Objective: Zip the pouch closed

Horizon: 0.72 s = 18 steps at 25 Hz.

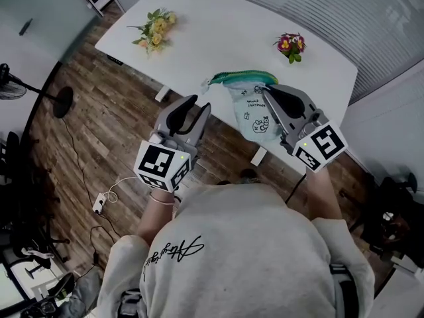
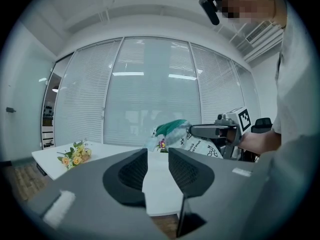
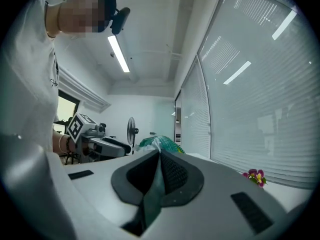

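Pouch [image 1: 246, 111], pale with a green zip edge, hangs above the white surface [image 1: 199, 25]. Its right side is pinched between the closed fingers of the right gripper [image 3: 159, 159]. The left gripper [image 2: 157, 166] is near its other end, fingers apart with nothing between them.

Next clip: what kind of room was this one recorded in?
Most likely an office or meeting room: a large white table, tall window blinds along one wall, and a pedestal fan standing off to the side.
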Motion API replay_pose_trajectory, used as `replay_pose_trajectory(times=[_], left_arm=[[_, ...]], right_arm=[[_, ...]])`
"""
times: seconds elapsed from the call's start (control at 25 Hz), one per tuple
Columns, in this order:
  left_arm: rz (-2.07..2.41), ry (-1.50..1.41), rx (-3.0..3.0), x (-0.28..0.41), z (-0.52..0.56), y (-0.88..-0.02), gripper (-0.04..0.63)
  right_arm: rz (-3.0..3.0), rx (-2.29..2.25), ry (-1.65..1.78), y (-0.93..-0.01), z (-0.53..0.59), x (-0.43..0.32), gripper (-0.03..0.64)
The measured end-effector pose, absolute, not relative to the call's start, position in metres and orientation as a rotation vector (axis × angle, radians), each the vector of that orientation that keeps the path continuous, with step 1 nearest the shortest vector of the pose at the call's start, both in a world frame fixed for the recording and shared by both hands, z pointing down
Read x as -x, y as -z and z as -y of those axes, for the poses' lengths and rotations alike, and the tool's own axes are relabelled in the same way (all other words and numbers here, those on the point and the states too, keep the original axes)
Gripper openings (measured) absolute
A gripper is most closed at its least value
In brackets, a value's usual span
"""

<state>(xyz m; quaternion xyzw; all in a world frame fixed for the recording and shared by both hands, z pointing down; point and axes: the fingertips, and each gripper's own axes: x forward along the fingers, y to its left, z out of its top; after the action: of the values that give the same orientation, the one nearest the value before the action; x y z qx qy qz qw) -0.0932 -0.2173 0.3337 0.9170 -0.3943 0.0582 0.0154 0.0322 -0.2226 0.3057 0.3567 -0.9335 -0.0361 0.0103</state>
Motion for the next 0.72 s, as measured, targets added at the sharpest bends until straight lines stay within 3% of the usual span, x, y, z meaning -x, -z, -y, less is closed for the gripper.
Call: replay_pose_trajectory(times=[0.24,0.72], left_arm=[[1.188,-0.179,-2.890,0.101,0.213,-0.329,0.146],[1.097,-0.211,-2.921,0.104,0.197,-0.338,0.143]], right_arm=[[2.952,-1.077,0.152,-0.300,0.203,-0.022,0.009],[2.925,-1.051,0.195,-0.311,0.171,-0.009,0.009]])
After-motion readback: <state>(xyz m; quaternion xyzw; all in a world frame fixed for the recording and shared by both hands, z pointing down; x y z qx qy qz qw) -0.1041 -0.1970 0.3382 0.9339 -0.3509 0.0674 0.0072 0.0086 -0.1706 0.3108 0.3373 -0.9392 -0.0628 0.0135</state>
